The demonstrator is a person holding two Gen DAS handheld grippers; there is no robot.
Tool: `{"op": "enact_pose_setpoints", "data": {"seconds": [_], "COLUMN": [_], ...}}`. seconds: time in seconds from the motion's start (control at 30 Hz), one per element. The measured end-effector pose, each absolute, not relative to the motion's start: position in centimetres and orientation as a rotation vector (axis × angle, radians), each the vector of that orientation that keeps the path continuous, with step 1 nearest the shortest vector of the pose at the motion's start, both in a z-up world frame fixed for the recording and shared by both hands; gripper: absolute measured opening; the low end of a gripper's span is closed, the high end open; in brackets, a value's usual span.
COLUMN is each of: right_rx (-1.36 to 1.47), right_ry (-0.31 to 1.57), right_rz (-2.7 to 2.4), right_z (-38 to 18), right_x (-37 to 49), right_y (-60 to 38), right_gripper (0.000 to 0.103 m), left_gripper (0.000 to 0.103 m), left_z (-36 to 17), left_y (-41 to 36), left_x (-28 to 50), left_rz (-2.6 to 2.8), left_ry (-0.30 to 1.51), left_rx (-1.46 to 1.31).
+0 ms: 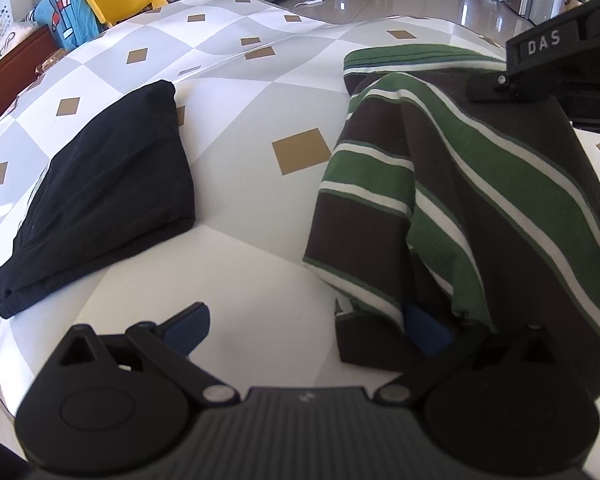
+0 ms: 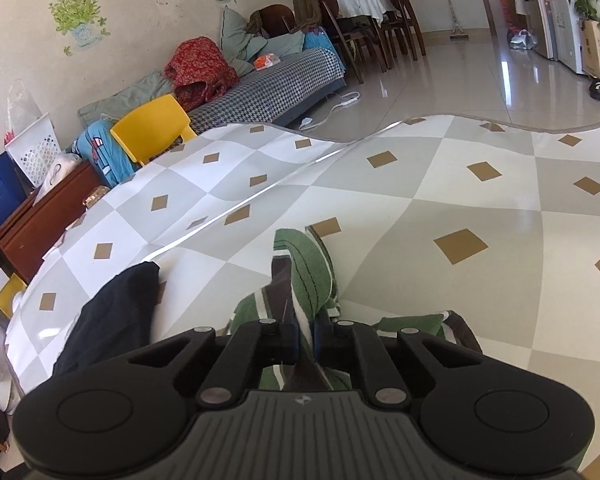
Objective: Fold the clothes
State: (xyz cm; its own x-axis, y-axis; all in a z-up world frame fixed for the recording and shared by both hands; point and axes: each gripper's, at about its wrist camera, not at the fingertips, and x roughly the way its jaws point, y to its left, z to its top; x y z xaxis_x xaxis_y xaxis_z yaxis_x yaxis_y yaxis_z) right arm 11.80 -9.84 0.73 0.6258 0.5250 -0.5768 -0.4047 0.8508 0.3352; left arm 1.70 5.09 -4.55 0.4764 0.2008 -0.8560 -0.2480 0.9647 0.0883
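Green/brown striped shirt (image 1: 480,184) bunched, black garment (image 1: 100,208) folded alongside, apart

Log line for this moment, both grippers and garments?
left gripper: open | right gripper: shut on striped shirt | black garment: folded, on table

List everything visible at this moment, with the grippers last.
striped garment: one, green, brown and white, bunched on the table's right side
black garment: one, folded, on the table left of the striped one
tablecloth: one, grey-white checks with tan diamonds, covers the table
yellow chair: one, beyond the table's far edge
sofa: one, houndstooth cover, against the wall, piled with cushions
left gripper: black, jaws open, right finger under the striped hem
right gripper: black, shut on striped garment
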Motion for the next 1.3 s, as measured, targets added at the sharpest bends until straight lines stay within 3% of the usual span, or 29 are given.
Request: {"op": "enact_pose_setpoints", "data": {"seconds": [0.37,0.6,0.7,0.83,0.93,1.3], "right_rx": [0.18,0.101,0.069,0.137,0.166,0.228], "right_ry": [0.58,0.727,0.803,0.805,0.777,0.817], "right_rz": [0.661,0.58,0.522,0.466,0.433,0.209], "right_z": [7.7,6.3,5.3,5.2,5.6,4.5], "right_x": [3.0,-0.3,-0.9,-1.8,-2.6,-2.0], "right_y": [-12.5,-13.8,-14.1,-16.0,-17.5,-21.4], "right_gripper": [0.007,0.008,0.012,0.033,0.039,0.042], "left_gripper": [0.103,0.103,0.103,0.103,0.103,0.103], "left_z": [-2.8,0.0,1.3,2.7,3.3,2.5], "left_y": [4.4,4.3,4.0,4.3,4.4,3.0], "left_x": [0.8,-1.4,-2.5,-3.7,-4.3,-3.7], "left_rz": [0.282,0.248,0.241,0.235,0.232,0.153], "left_ry": [1.003,0.96,0.932,0.915,0.91,0.932], "left_rx": [-0.068,-0.124,-0.116,-0.14,-0.161,-0.121]}}
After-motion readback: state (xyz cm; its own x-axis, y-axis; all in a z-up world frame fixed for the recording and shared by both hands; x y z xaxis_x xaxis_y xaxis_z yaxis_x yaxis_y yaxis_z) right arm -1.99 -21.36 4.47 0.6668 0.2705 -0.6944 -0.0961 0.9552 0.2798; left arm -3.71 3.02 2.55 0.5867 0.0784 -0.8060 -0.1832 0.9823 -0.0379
